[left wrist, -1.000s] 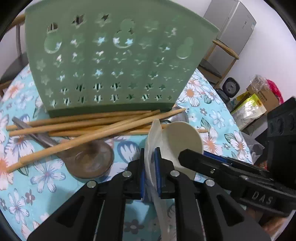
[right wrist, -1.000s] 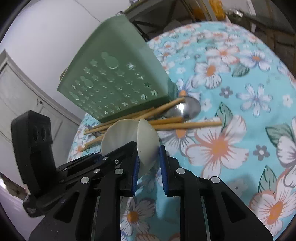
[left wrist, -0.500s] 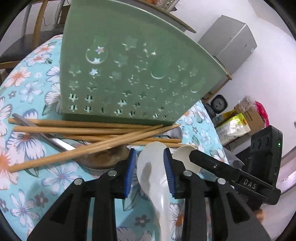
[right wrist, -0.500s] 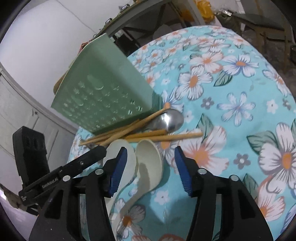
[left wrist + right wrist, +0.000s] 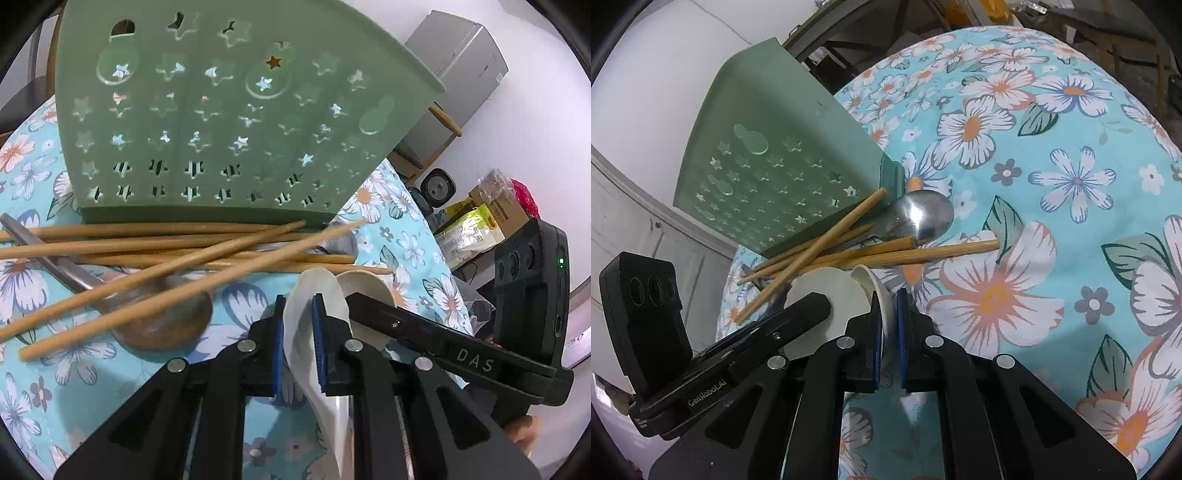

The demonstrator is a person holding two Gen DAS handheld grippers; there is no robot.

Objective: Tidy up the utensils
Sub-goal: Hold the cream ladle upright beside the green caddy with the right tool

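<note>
Two pale ceramic spoons lie side by side on the flowered cloth. My left gripper (image 5: 298,314) is closing, its blue pads pressing on the white spoon (image 5: 321,282), which stands on edge. My right gripper (image 5: 886,306) is closing too, pads pinching the rim of the cream spoon (image 5: 873,282); that spoon (image 5: 364,282) also shows beside the left jaws. Just beyond lies a pile of wooden chopsticks (image 5: 184,266) (image 5: 886,251) over two metal spoons (image 5: 162,321) (image 5: 919,218). Behind them stands the green perforated utensil holder (image 5: 221,129) (image 5: 768,166).
The round table's floral cloth (image 5: 1071,184) stretches bare to the right of the pile. Past the table edge are a grey fridge (image 5: 458,66), a cardboard box and bags (image 5: 491,214), and a wooden chair (image 5: 443,118). A person's fingers (image 5: 521,432) hold the right gripper.
Half a second ago both jaws stood open over the spoons lying flat. Both have now closed again on their spoons, tipping them onto their edges.
</note>
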